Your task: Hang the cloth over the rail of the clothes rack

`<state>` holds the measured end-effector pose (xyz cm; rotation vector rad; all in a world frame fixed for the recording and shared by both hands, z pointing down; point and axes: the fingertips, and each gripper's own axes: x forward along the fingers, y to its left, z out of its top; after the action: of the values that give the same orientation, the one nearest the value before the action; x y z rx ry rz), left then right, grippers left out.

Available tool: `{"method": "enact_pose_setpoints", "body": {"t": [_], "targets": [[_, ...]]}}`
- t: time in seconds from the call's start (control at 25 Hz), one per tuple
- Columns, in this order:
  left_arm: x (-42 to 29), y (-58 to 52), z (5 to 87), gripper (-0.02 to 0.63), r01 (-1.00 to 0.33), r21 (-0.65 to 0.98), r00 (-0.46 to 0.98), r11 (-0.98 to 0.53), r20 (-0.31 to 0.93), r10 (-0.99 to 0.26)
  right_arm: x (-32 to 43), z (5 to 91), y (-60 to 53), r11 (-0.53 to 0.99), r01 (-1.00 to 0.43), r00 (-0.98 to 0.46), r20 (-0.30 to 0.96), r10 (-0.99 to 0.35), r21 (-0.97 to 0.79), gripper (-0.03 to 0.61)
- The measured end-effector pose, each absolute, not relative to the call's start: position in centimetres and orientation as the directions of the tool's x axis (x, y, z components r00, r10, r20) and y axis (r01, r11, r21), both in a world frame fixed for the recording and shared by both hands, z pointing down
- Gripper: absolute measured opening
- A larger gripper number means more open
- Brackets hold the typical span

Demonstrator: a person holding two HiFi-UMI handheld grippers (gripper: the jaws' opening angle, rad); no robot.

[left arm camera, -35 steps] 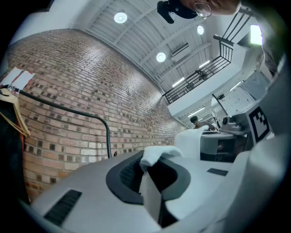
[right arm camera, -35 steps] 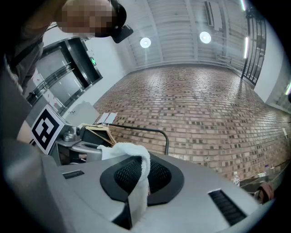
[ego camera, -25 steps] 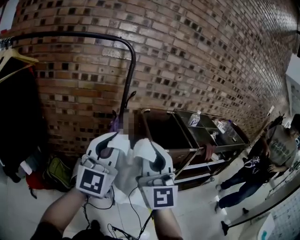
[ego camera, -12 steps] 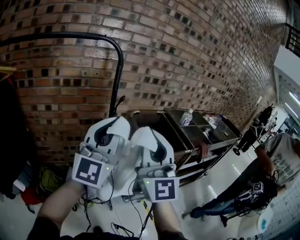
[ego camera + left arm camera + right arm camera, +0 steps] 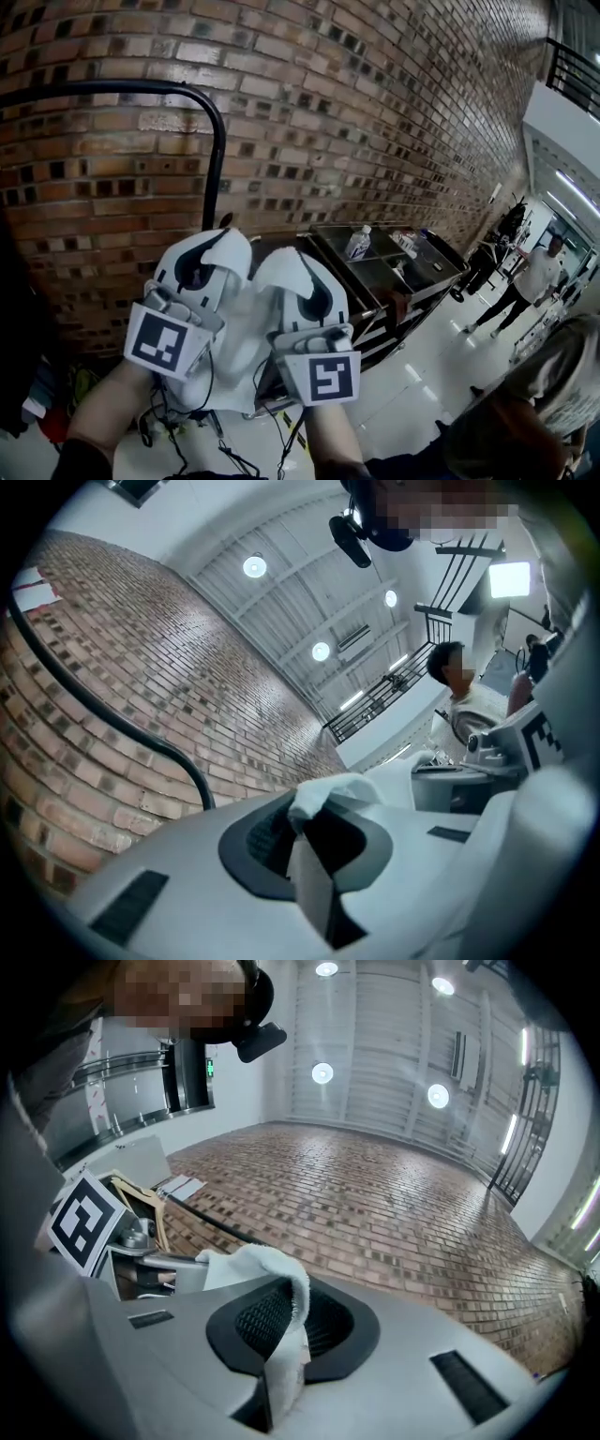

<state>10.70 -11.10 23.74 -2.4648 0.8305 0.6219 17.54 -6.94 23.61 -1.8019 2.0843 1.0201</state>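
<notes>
A white cloth (image 5: 246, 330) hangs between my two grippers, which are held side by side and tilted upward in front of the brick wall. My left gripper (image 5: 201, 261) is shut on one bunched edge of the cloth (image 5: 330, 793). My right gripper (image 5: 306, 279) is shut on the other edge (image 5: 270, 1267). The black rail (image 5: 141, 86) of the clothes rack runs across the upper left and bends down just above the left gripper. Both grippers are below the rail and a little to the right of its bend. The rail also shows as a dark curve (image 5: 94, 710) in the left gripper view.
A metal cart (image 5: 394, 272) with a plastic bottle (image 5: 357, 242) stands against the wall to the right. One person (image 5: 531, 277) walks at the far right, and another (image 5: 525, 412) is close at the lower right. Dark clothes (image 5: 13, 356) hang at the left. Cables lie on the floor below.
Both grippers have risen together with the cloth towards the wall. The rail's bend now sits closer above the left gripper, and the cart has shifted left in the view.
</notes>
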Motion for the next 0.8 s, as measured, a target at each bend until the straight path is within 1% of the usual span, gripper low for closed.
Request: {"method": "enact_pose_setpoints", "body": {"t": [0.28,0.56,0.8], "targets": [[9.4,-13.6,24.3,0.043,-0.681,-0.261,0.679,-0.684,-0.574,-0.457,16.6,23.8,-9.6,0.022,-0.926,-0.256,-0.583,-0.771,0.377,0.021],[10.2,-17.4,25.2,0.043,-0.740,-0.242,0.629,-0.627,-0.580,-0.518,18.9,24.2,-14.2,0.097,-0.929,-0.304,-0.588,-0.749,0.357,0.023],[12.2,-21.7,22.4,0.043,-0.759,-0.260,0.618,-0.597,-0.576,-0.535,20.6,21.0,-19.2,0.143,-0.927,-0.339,-0.611,-0.716,0.347,0.023]]}}
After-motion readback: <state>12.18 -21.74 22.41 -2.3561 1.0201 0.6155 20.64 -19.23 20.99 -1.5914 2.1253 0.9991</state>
